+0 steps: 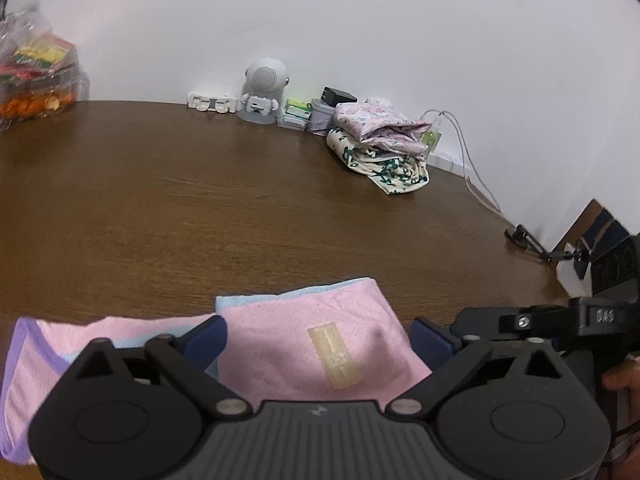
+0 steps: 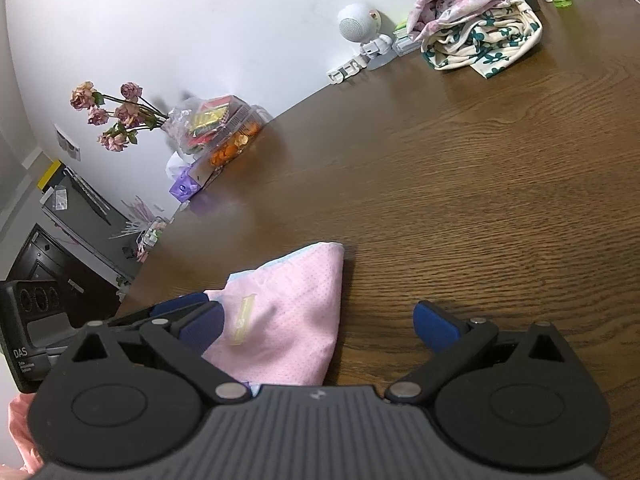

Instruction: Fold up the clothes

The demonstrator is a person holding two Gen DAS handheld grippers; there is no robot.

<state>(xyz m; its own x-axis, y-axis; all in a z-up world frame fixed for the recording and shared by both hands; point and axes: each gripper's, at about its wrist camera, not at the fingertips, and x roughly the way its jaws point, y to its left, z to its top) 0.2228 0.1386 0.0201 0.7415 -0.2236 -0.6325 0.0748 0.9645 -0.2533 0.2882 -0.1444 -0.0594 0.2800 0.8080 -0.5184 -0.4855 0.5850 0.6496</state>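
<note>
A brown wooden table (image 1: 248, 200) against a white wall carries a pink garment (image 1: 320, 344) at its near edge, partly folded, its tan label (image 1: 334, 358) facing up, and 2 bundled floral garments (image 1: 380, 140) lie at the far wall. The left claw (image 1: 320, 340) is spread directly over the label, its fingers straddling the pink garment. The right claw (image 2: 320, 330), also spread, sits off the garment's right edge, with only its left finger over the cloth, so the left claw is judged nearer.

Right gripper (image 2: 320, 330) stands open over the pink garment (image 2: 294, 320) at the desk's (image 2: 460, 184) near edge.
</note>
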